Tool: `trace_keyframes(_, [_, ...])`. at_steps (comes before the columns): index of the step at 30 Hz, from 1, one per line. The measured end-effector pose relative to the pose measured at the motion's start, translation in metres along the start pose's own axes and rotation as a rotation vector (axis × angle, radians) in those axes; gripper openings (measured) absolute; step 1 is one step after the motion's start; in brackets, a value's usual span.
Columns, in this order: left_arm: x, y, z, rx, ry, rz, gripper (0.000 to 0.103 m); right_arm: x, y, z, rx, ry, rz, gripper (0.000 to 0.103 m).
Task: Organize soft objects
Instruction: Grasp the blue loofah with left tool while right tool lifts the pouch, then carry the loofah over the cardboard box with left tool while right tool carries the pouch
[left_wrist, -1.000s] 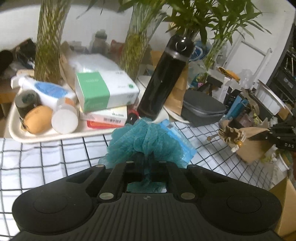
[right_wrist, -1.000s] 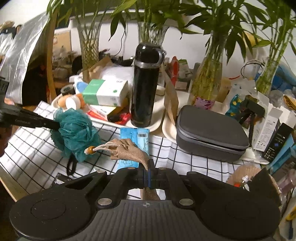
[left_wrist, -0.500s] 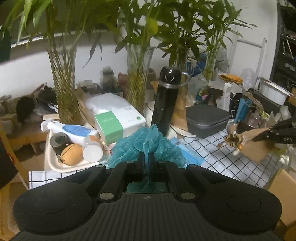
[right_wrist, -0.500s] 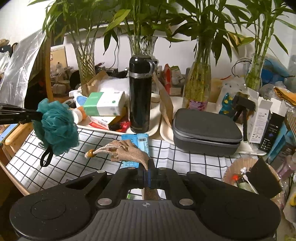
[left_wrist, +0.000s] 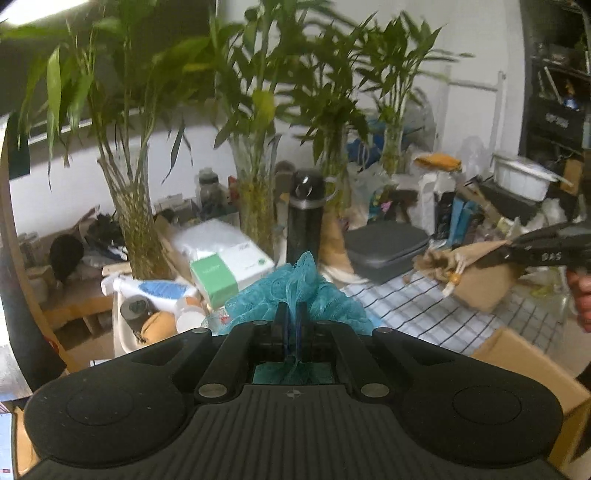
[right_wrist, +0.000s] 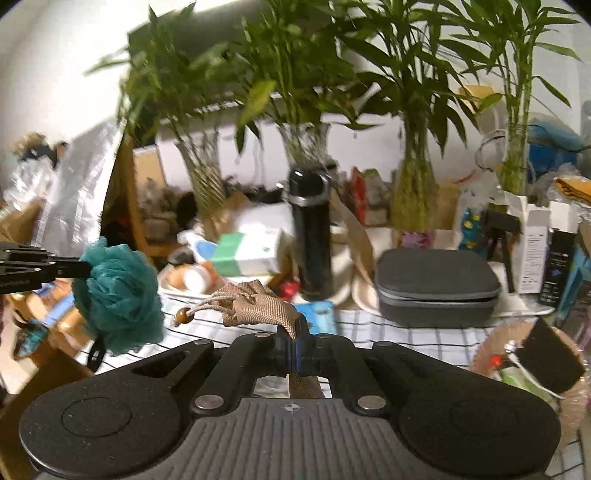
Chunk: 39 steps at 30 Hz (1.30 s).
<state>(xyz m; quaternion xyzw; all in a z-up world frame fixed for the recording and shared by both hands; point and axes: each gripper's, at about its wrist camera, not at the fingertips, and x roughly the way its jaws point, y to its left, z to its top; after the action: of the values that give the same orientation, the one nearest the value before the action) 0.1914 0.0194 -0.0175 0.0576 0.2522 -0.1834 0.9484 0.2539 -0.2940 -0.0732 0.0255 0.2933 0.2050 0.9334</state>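
My left gripper (left_wrist: 291, 314) is shut on a teal mesh bath pouf (left_wrist: 295, 291) and holds it in the air near the table's left edge. The pouf also shows in the right wrist view (right_wrist: 118, 299), hanging from the left gripper (right_wrist: 83, 268). My right gripper (right_wrist: 291, 332) is shut on a tan drawstring pouch (right_wrist: 251, 302) with a wooden bead, held above the checked tablecloth (right_wrist: 406, 336). The pouch also shows in the left wrist view (left_wrist: 469, 273), held by the right gripper (left_wrist: 511, 245).
A black flask (right_wrist: 310, 236), a grey zip case (right_wrist: 436, 284), a green-and-white box (right_wrist: 251, 251) and vases of bamboo (right_wrist: 412, 192) crowd the table's back. A blue packet (right_wrist: 317, 314) lies on the cloth. Cardboard boxes (left_wrist: 532, 369) stand below the table edge.
Both grippers have pulled back and up from the table with their objects still held. The pouf has moved left, off past the table's edge.
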Motion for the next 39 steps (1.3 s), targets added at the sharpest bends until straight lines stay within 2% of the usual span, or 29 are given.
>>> trace_keyframes(5, [-0.029, -0.015, 0.010, 0.012, -0.019, -0.024, 0.003, -0.018, 0.011, -0.001, -0.008, -0.038, 0.104, 0.005])
trace_keyframes(14, [-0.073, -0.043, 0.015, 0.049, -0.037, -0.039, 0.003, -0.048, 0.031, -0.009, -0.032, -0.082, 0.187, 0.005])
trace_keyframes(22, [-0.090, -0.061, -0.005, 0.069, -0.013, -0.063, 0.003, -0.075, 0.045, -0.021, -0.052, -0.132, 0.219, 0.005])
trace_keyframes(31, [-0.093, -0.078, -0.030, 0.076, 0.037, -0.107, 0.003, -0.087, 0.059, -0.032, -0.077, -0.123, 0.236, 0.005])
trace_keyframes(35, [-0.087, -0.082, -0.040, 0.075, 0.074, -0.115, 0.003, -0.087, 0.068, -0.036, -0.094, -0.104, 0.240, 0.005])
trace_keyframes(39, [-0.079, -0.083, -0.049, 0.075, 0.130, -0.105, 0.006, -0.078, 0.080, -0.042, -0.126, -0.042, 0.217, 0.005])
